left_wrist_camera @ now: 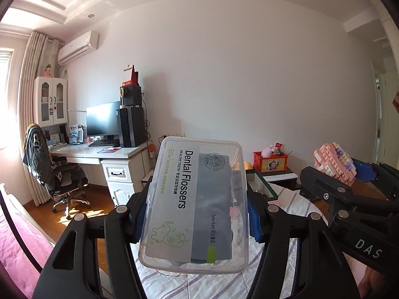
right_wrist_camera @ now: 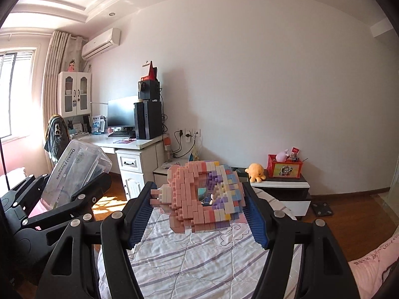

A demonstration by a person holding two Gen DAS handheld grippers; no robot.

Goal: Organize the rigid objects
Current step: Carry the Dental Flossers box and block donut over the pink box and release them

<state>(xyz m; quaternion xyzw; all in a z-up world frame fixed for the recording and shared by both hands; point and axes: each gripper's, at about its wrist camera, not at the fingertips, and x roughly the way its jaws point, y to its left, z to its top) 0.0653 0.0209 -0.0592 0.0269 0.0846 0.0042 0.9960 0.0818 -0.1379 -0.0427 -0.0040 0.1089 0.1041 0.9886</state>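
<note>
A clear plastic box of dental flossers (left_wrist_camera: 194,204) with a grey and white label is held up in the air, and my left gripper (left_wrist_camera: 195,211) is shut on its two long sides. A ring-shaped model of pink, purple and white toy bricks (right_wrist_camera: 203,196) hangs above the bed, with my right gripper (right_wrist_camera: 199,211) shut on it from both sides. In the left wrist view the brick model (left_wrist_camera: 334,164) shows at the right in the other gripper. In the right wrist view the flosser box (right_wrist_camera: 74,172) shows at the left.
Below lies a bed with a striped quilt (right_wrist_camera: 199,254). Behind it stand a low cabinet (right_wrist_camera: 281,189) with a red box (right_wrist_camera: 284,167) and an orange plush toy (right_wrist_camera: 256,172), and a white desk (left_wrist_camera: 104,153) with monitor, computer tower and office chair (left_wrist_camera: 49,172). Wooden floor lies between.
</note>
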